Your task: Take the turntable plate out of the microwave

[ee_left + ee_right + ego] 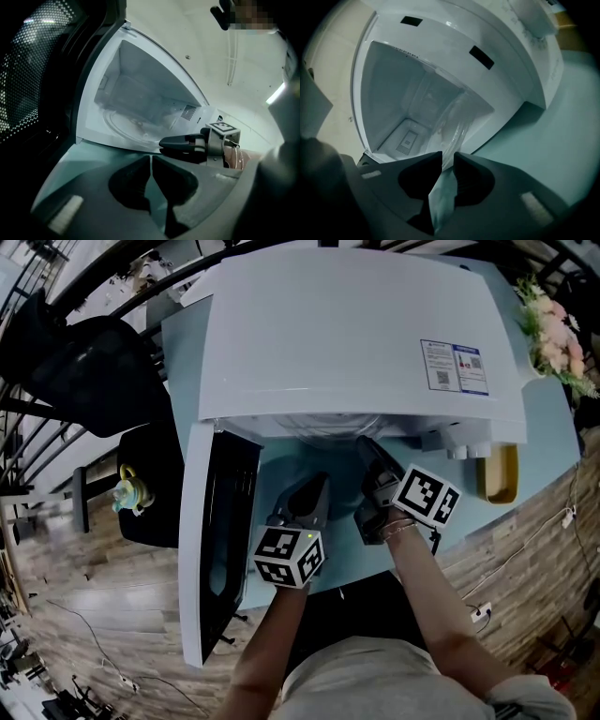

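Right gripper (447,158): jaws pinched on the rim of the glass plate (457,129). It shows edge-on between my tips, and the rest of it runs ahead into the open microwave (393,84).

Left gripper (151,159): jaws together, nothing between them, over the table (84,154) just short of the microwave's mouth, left of the right one.

Door (220,540) stands open, left of both.

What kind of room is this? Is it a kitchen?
Probably not a real kitchen, more like an office or workroom: the white microwave sits on a pale blue table, with a black chair beside it and cables across the wooden floor.
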`<state>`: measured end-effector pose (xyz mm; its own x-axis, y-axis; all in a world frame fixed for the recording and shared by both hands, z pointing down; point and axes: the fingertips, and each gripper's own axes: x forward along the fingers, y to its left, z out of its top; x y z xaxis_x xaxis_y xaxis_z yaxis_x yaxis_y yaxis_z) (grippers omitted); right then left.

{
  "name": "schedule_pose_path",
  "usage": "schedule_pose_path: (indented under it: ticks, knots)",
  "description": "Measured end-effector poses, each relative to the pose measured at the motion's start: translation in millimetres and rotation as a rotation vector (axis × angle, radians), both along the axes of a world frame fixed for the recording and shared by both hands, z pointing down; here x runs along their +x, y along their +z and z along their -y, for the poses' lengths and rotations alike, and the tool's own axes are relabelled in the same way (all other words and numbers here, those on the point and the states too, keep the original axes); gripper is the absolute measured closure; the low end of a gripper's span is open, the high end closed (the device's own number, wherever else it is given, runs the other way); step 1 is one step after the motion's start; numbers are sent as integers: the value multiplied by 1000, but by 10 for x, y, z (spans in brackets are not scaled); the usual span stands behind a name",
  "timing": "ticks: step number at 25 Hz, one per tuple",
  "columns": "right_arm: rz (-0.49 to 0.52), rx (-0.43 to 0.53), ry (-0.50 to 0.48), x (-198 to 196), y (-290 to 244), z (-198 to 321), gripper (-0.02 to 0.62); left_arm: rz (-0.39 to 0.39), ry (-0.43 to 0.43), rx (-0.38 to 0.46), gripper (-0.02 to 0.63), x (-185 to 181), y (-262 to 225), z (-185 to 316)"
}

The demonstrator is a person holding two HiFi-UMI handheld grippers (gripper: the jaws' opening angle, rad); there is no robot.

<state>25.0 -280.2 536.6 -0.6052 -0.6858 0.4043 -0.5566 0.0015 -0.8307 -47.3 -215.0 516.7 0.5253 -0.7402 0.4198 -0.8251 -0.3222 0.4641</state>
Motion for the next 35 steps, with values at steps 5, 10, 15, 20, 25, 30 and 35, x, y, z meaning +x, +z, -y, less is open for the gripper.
schedule_pose_path:
  ticks: [5, 10, 15, 20, 25, 30, 35]
  knots:
    - [3, 7, -8, 37, -17, -149, 499, -120, -22, -34, 572, 34, 9, 5]
    - [13, 1, -15, 80, -22, -262, 499, -245, -63, -76, 488, 63, 34, 49]
    - [13, 2, -28, 118, -26, -365, 502, -301, -122, -53, 437, 7, 22, 110]
    - [28, -5, -43, 138, -33, -476, 503, -361, -136, -68, 403, -9, 47, 132]
    - [42, -14, -60, 164, -46, -626, 506, -362, -186, -71, 402, -92, 88, 123]
    - [37, -14, -82, 240, -60, -759, 508, -385, -226, -77, 402, -166, 103, 127]
    - [10, -10, -110, 357, -62, -842, 511, -428, -231, -98, 402, -178, 121, 122]
